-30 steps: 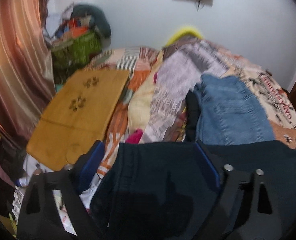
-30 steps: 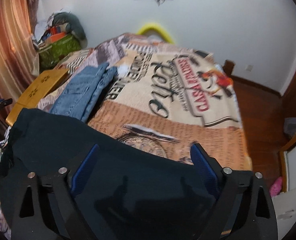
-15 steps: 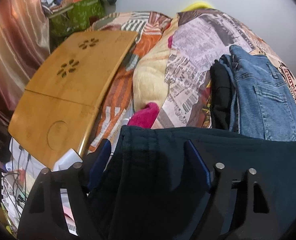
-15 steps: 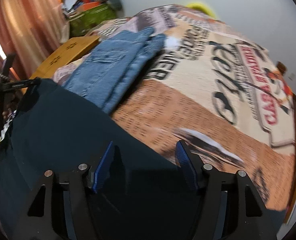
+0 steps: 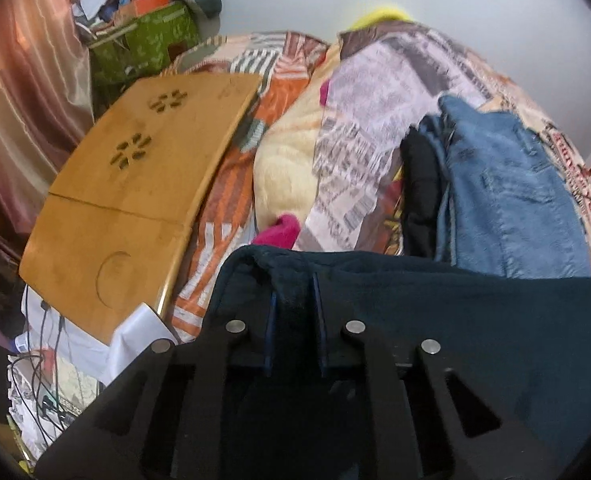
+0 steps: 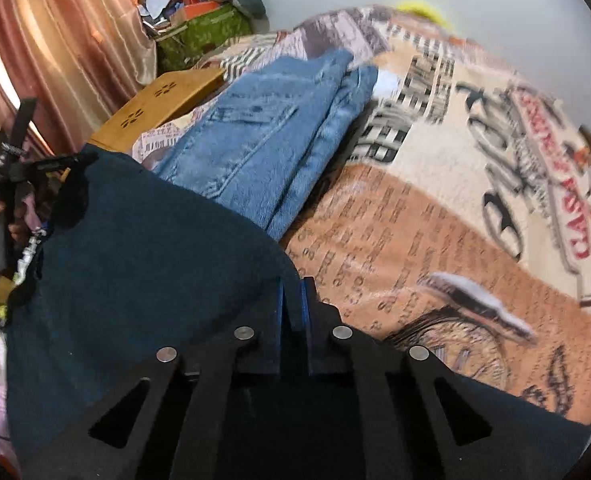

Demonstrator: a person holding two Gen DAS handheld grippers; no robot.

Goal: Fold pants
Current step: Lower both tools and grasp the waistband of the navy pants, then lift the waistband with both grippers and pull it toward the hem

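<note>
Both grippers are pitched steeply down toward the bed, side by side over its near edge.

Left gripper (image 5: pixel 293 292): jaws have just been closing and now pinch a raised ridge of the dark navy pants (image 5: pixel 435 312) near the garment's left corner. Blue pads press the fabric from both sides, with a fold bunched up between them.

Right gripper (image 6: pixel 294 300): jaws have just been closing too. The pads stand almost together, clamped on the thin right-hand edge of the same dark navy pants (image 6: pixel 155 264), where the cloth meets the printed bedspread (image 6: pixel 435 220).

Pants position: spread flat across the near edge of the bed, long axis running crosswise from one gripper to the other, parallel to that edge. Which end is waist and which is hem I cannot tell.

From the right wrist view, the left gripper (image 6: pixel 61 162) is seen at the far left corner of the pants, held by a hand (image 6: pixel 13 220).

Just beyond the pants lie folded blue jeans (image 5: pixel 507 196), long axis pointing away toward the far wall. A wooden lap tray (image 5: pixel 135 184) sits at the bed's left edge.
</note>
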